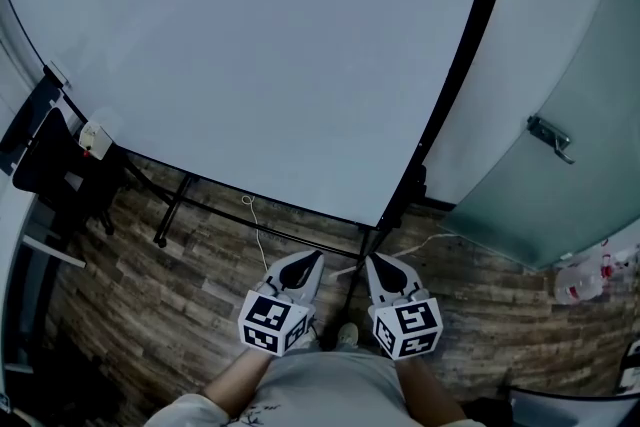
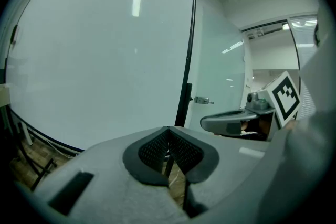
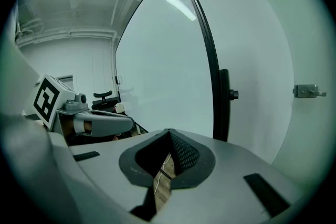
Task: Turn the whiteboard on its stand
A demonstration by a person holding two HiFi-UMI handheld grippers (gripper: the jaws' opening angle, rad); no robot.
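A large whiteboard [image 1: 260,55] with a black frame fills the upper head view, and its black stand post [image 1: 410,190] runs down at its right edge. Both grippers hang low in front of the person, apart from the board and pointing at its lower right corner. My left gripper [image 1: 312,257] is shut with nothing in it, its pads meeting at the tip [image 2: 168,128]. My right gripper [image 1: 372,258] is likewise shut and empty [image 3: 169,132]. The right gripper view shows the board [image 3: 163,71] edge-on beside the post [image 3: 224,105] with its knob [image 3: 233,94].
A frosted glass door [image 1: 560,65] with a metal handle [image 1: 552,137] stands right of the board. The stand's floor bar [image 1: 250,220] and a white cable [image 1: 258,235] lie on the wood floor. A black office chair [image 1: 50,170] is at the left, a bottle [image 1: 580,283] at the right.
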